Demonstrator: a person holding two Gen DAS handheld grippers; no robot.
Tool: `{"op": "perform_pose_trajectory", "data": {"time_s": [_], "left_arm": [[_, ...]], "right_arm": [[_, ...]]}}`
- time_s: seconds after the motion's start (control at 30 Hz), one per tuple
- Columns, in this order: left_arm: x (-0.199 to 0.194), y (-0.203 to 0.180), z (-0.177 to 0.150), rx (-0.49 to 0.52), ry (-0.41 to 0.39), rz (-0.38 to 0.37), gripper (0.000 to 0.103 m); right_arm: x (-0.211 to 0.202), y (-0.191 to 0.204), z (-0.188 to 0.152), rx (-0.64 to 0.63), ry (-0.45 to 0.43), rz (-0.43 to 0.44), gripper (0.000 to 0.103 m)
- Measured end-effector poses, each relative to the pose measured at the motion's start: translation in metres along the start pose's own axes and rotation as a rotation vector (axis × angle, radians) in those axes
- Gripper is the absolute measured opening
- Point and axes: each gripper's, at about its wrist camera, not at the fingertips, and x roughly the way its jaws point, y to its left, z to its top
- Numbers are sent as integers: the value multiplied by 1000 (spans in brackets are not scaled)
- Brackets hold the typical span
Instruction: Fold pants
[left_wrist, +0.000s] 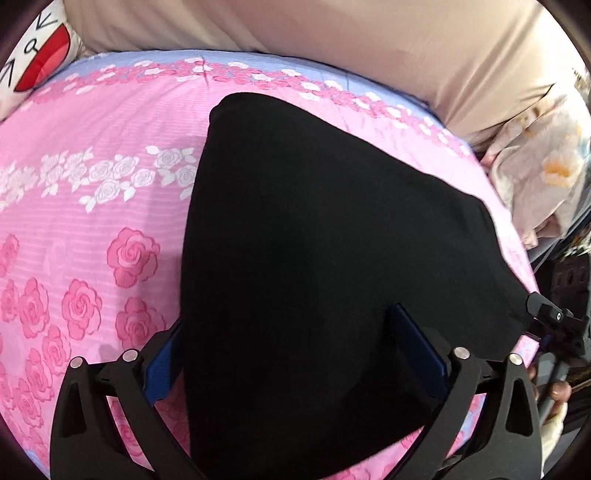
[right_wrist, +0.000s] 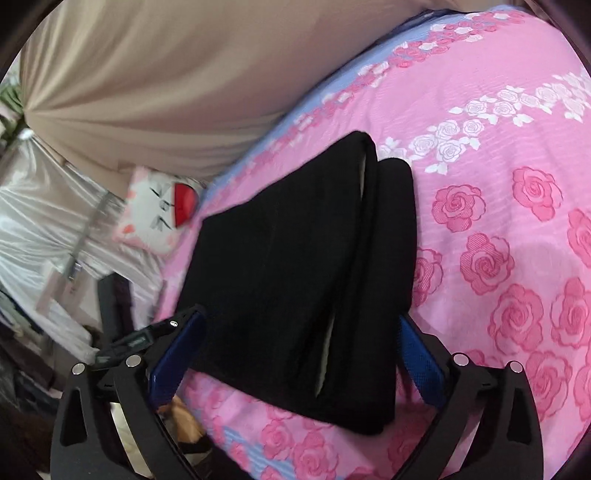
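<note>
On the bed (right_wrist: 517, 147), spread with a pink rose-print sheet, the black pants (right_wrist: 303, 280) lie folded into a compact stack near the bed's edge, beside the beige curtain (right_wrist: 147, 92) that hangs along that side. In the right wrist view the fold shows as two layers side by side, a thin pale seam line running between them, with the stack's near end reaching down toward the camera.

The right tool (right_wrist: 299, 362) stands spread wide, its two blue-padded fingers (right_wrist: 177, 350) on either side of the stack's near end. The left pad sits at the stack's left border and the right pad at its right border; whether either pad touches the cloth cannot be told, but neither is pressing it in. The pants rest flat on the sheet between the fingers, not lifted.

In the left wrist view the pants (left_wrist: 314, 258) fill the middle of the picture as a dark wedge that runs from the far border of the sheet down between the fingers of the left tool (left_wrist: 295, 354). That tool is also spread, one blue pad (left_wrist: 417, 347) showing on top of the cloth at the right and the other half hidden behind the cloth's left edge. The right tool (left_wrist: 546, 314) shows at the pants' right corner.

A white cartoon pillow (right_wrist: 159, 218) lies off the bed's corner.
</note>
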Motion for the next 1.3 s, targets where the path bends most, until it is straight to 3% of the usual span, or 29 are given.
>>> {"op": "perform_pose_trajectory", "data": {"time_s": [0.33, 0.7, 1.03, 1.17, 1.23, 1.3], "left_arm": [[-3, 1, -7, -4, -53, 18, 98], [-4, -3, -15, -26, -123, 56, 98], [-2, -5, -2, -71, -51, 60, 98], [-1, -5, 1, -76, -22, 61, 98], [-1, -7, 2, -72, -12, 65, 98], [-2, -9, 2, -61, -8, 71, 98]], "right_arm": [[-2, 10, -17, -90, -119, -57, 98], [3, 11, -11, -40, -141, -110, 98], [-2, 8, -5, 81, -168, -53, 97], [-6, 4, -6, 136, -174, -86, 76], [-8, 1, -7, 151, -174, -105, 55], [-9, -1, -8, 152, -165, -105, 51]]}}
